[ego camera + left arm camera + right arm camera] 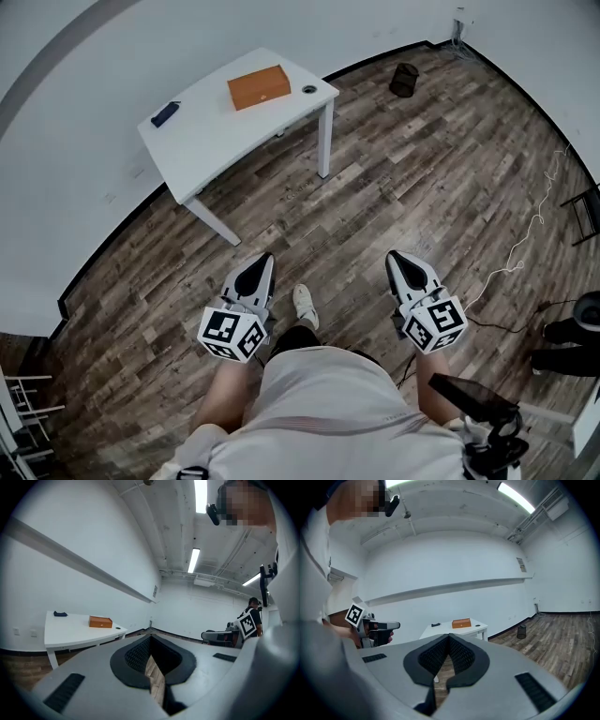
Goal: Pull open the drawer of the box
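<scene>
I've got the left gripper (pixel 266 258) and right gripper (pixel 395 256) at lower centre, both pinched closed on nothing. The orange box (pixel 258 87) sits upper left on the white table (pixel 211 141), well apart from them.

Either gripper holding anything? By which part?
Nothing held. Left gripper and right gripper are both shut and empty; the orange box sits untouched on the white table, far from both.

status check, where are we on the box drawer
Left gripper and right gripper both shut, empty. Orange box sits on white table, out of reach. Only wood floor between.
</scene>
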Available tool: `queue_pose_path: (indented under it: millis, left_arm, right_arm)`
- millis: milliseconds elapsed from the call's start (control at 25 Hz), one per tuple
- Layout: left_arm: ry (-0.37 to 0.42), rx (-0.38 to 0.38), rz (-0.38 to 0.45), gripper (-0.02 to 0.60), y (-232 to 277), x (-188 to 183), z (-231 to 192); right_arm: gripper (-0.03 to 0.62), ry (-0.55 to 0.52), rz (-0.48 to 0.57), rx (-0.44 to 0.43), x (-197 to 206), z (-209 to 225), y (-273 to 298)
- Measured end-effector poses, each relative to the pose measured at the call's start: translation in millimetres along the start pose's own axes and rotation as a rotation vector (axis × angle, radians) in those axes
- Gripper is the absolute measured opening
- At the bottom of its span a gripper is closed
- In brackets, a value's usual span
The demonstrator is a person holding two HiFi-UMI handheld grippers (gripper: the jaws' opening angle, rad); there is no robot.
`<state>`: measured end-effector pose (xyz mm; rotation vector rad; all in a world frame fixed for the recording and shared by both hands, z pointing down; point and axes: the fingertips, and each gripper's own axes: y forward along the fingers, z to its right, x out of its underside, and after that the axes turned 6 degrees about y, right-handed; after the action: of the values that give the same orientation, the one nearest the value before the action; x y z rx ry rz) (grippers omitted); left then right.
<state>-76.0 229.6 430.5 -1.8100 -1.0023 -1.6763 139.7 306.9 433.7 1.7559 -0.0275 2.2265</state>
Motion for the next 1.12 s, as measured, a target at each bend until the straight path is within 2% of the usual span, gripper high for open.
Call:
queue_pose_path:
  millis: [240, 400, 600, 800, 1120]
  left_arm:
    - [-0.047, -0.017, -0.006, 0.011, 67.3, -3.0, -72.5]
    - [-0.052, -0.029, -0.021, 0.011, 103.0, -10.4, -124.2]
    - [-0.051, -0.041, -0.035, 0.011, 131.4, -18.0, -181.3]
    - [-0.058, -0.05, -0.032, 0.011, 152.2, -27.4, -209.9]
    - [-0.131, -0.082, -0.063, 0.011, 180.9, -15.4, -239.1]
  right_arm:
    - [-0.002, -0.043, -0.064, -0.011, -20.9, 22.1, 94.7]
    - [-0.002, -0.062, -0.083, -0.027, -38.9, 30.9, 164.0]
    - [-0.002, -0.036, -0.072, -0.043, -48.4, 30.5, 233.6]
    - [-0.002, -0.043, -0.087, -0.065, -58.0, 32.8, 276.0]
    - [-0.002, -0.051, -0.122, -0.121, -65.4, 48.8, 340.2]
